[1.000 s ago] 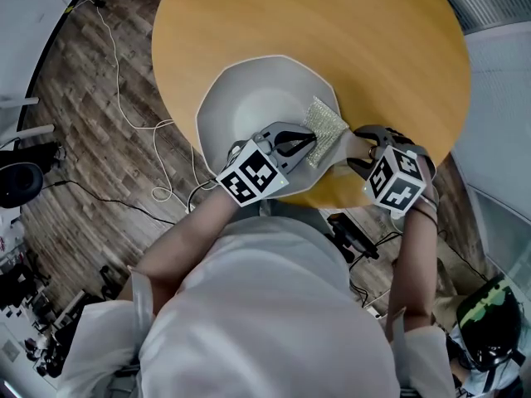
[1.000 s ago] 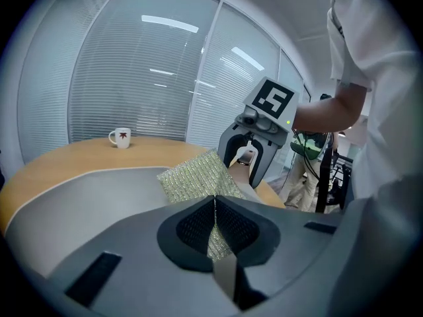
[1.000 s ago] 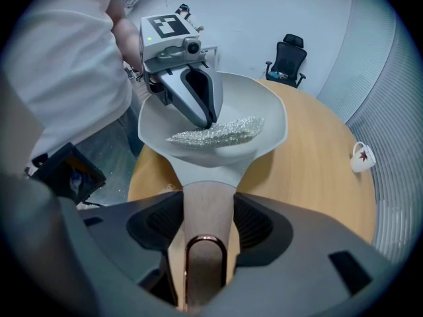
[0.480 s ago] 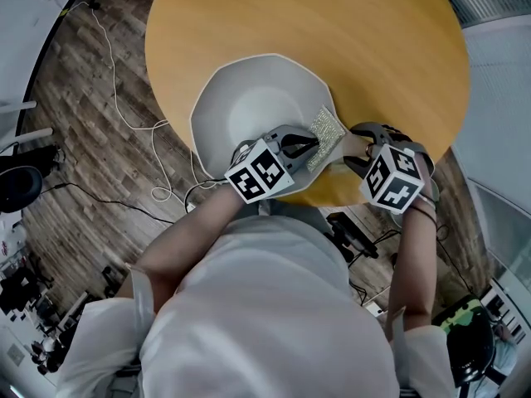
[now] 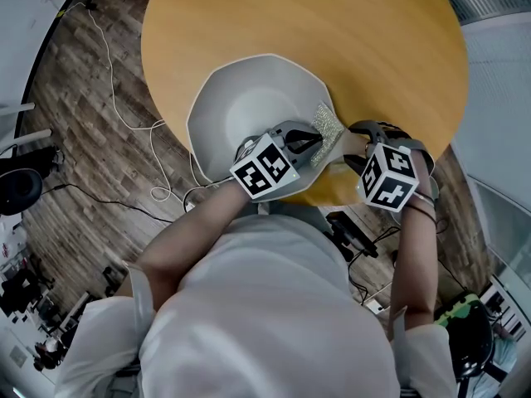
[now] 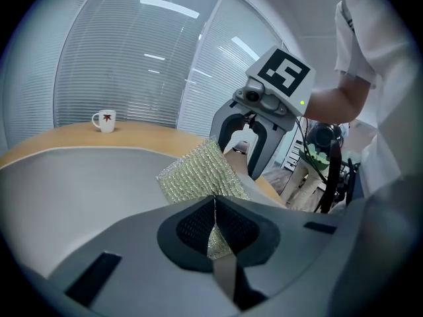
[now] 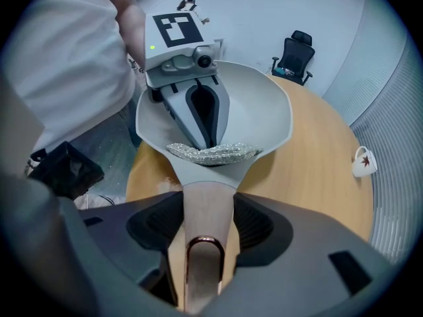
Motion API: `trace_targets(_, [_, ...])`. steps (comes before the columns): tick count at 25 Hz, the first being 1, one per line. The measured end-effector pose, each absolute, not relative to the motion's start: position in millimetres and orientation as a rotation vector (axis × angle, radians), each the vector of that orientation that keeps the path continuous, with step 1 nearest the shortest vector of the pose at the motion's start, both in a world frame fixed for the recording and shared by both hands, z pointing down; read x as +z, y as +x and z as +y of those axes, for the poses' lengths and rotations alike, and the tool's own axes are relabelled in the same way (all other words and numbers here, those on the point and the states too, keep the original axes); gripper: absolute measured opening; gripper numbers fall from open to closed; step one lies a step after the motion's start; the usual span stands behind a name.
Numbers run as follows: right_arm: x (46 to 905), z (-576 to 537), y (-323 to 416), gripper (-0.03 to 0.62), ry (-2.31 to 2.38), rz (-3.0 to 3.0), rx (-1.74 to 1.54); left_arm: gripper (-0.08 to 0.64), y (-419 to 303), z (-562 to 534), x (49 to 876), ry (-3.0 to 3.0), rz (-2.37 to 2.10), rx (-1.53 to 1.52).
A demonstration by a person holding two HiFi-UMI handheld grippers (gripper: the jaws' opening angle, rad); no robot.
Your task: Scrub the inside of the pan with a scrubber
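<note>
Grey pan (image 5: 249, 106) on desk (image 5: 373, 40), at desk's 6 o'clock edge.
Left tool (image 6: 215, 226) pinched shut on scrubber (image 6: 195, 174), at pan's 4 o'clock rim. Mesh looks soft, light, floppy: grip deep.
Right tool (image 7: 205, 233) clamped round handle (image 7: 207, 210), possibly wood. Rigid, best hold for steadying pan.

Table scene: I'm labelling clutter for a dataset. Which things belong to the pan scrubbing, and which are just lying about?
In use:
pan
scrubber, clamped in the left hand-held gripper
right hand-held gripper, shut on the pan handle

Lying about:
mug on the table
office chair
cables
</note>
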State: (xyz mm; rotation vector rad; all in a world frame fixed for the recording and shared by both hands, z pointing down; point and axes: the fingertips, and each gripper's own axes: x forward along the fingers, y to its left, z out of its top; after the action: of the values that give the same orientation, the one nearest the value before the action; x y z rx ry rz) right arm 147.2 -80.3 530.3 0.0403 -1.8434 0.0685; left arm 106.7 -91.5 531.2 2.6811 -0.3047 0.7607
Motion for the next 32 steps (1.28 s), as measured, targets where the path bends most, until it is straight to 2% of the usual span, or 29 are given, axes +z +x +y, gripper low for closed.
trace_targets(32, [527.1,-76.8,144.0,0.241,0.020,-1.767,0.034,0.017,104.9,-138.7,529.9,2.712,-0.397,0.795])
